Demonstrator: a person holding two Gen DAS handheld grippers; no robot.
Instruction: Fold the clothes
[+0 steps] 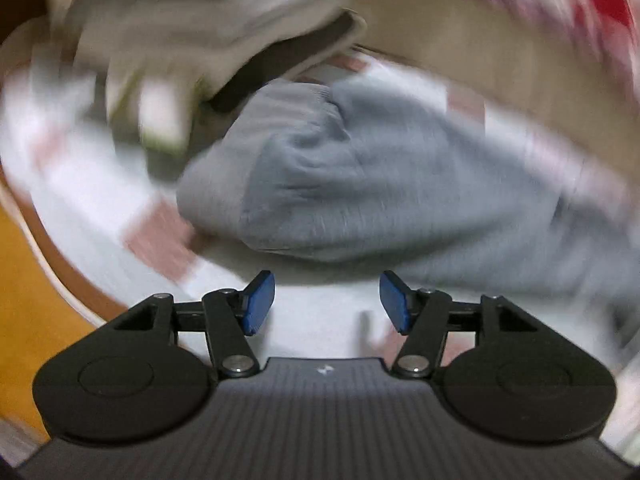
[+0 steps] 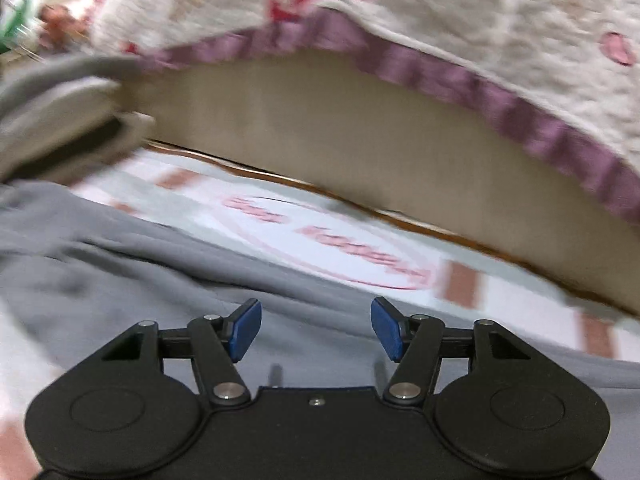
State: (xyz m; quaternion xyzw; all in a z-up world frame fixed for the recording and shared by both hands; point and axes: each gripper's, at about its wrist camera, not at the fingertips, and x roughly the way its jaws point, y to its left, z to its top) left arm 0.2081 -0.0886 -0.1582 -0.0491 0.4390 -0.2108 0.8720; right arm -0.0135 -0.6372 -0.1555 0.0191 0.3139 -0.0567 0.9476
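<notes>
Grey garment (image 1: 360,168) on a white cloth (image 2: 320,216) with reddish-brown blocks and pink lettering; cream quilt (image 2: 500,20) with red patches and purple trim; blue pads (image 1: 260,304).

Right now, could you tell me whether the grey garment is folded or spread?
Bunched, not neatly folded: the grey garment lies humped and creased on the cloth.

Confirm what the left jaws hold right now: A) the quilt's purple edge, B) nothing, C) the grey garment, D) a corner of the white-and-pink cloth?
B: the left gripper has its jaws apart with nothing between the pads; the grey garment lies just ahead of them on the white-and-pink cloth.
</notes>
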